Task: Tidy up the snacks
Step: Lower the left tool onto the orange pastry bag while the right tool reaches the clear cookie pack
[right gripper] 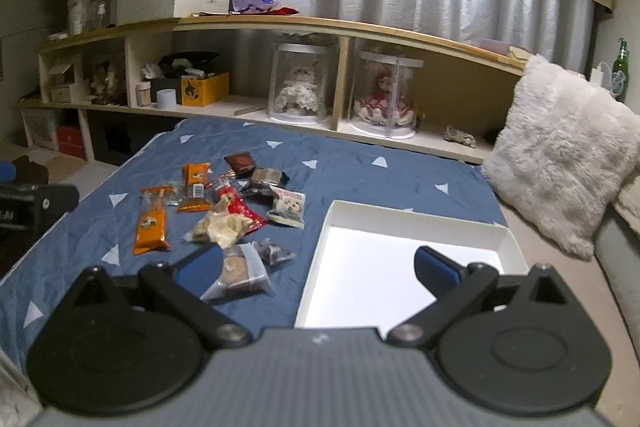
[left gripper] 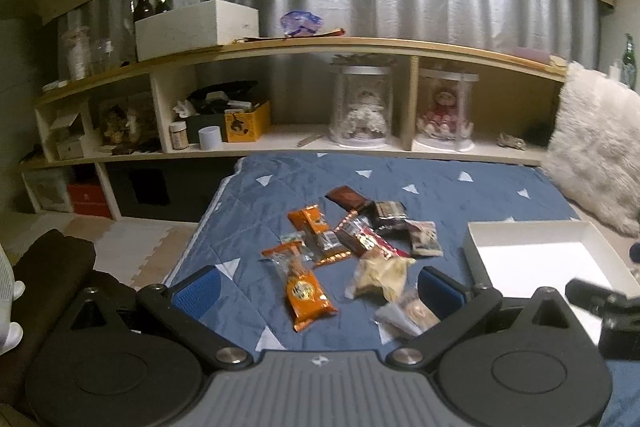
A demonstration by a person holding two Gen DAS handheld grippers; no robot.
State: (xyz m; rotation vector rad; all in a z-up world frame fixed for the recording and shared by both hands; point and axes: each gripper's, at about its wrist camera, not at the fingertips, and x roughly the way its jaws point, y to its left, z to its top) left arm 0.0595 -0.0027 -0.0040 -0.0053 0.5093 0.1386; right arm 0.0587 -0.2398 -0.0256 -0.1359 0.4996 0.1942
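Several snack packets lie in a loose pile on the blue quilt (left gripper: 460, 203): orange packets (left gripper: 306, 293) (right gripper: 151, 225), a red packet (left gripper: 366, 239) (right gripper: 240, 209), a pale chip bag (left gripper: 378, 277) (right gripper: 220, 227), dark packets (left gripper: 386, 213) (right gripper: 264, 179) and a clear cookie packet (left gripper: 408, 315) (right gripper: 238, 273). An empty white box (left gripper: 532, 259) (right gripper: 400, 275) sits to their right. My left gripper (left gripper: 320, 285) hangs open just before the pile. My right gripper (right gripper: 318, 267) is open too, spanning the cookie packet and the box's left wall. Neither holds anything.
A low wooden shelf (left gripper: 304, 45) (right gripper: 280, 23) with jars, dolls and boxes runs behind the quilt. A fluffy white cushion (left gripper: 600, 147) (right gripper: 560, 151) leans at the right. A foam floor mat (left gripper: 132, 243) lies left of the quilt. The right gripper's body (left gripper: 612, 307) shows at the left view's edge.
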